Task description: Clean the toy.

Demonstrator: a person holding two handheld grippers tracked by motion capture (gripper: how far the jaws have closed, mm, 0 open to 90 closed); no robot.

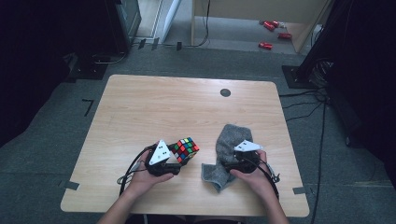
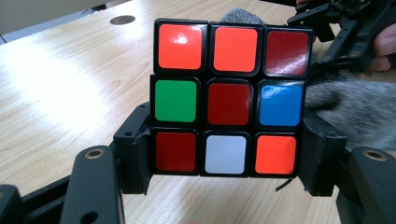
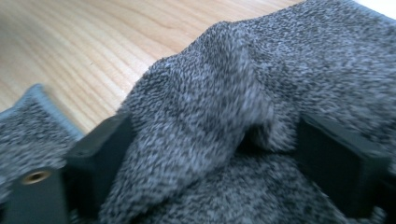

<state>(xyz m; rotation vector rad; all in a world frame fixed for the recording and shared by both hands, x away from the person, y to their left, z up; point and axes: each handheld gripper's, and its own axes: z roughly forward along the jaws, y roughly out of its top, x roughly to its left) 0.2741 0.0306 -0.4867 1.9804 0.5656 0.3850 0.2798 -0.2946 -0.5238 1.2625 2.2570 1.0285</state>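
Left gripper (image 2: 224, 179): fingers partway closed, clamped on both sides of the multicoloured plastic puzzle cube (image 2: 227, 97)
Cube: held just above the pale wooden worktop (image 1: 154, 105), near its front edge, left of centre; face toward the gripper's camera shows red, orange, green, blue and white squares
Right gripper (image 3: 219, 154): fingers spread fairly wide with a raised fold of the grey fuzzy cloth (image 3: 224, 107) between them; whether the pads press on it I cannot tell
Cloth: crumpled on the worktop, just right of the cube, under the right gripper
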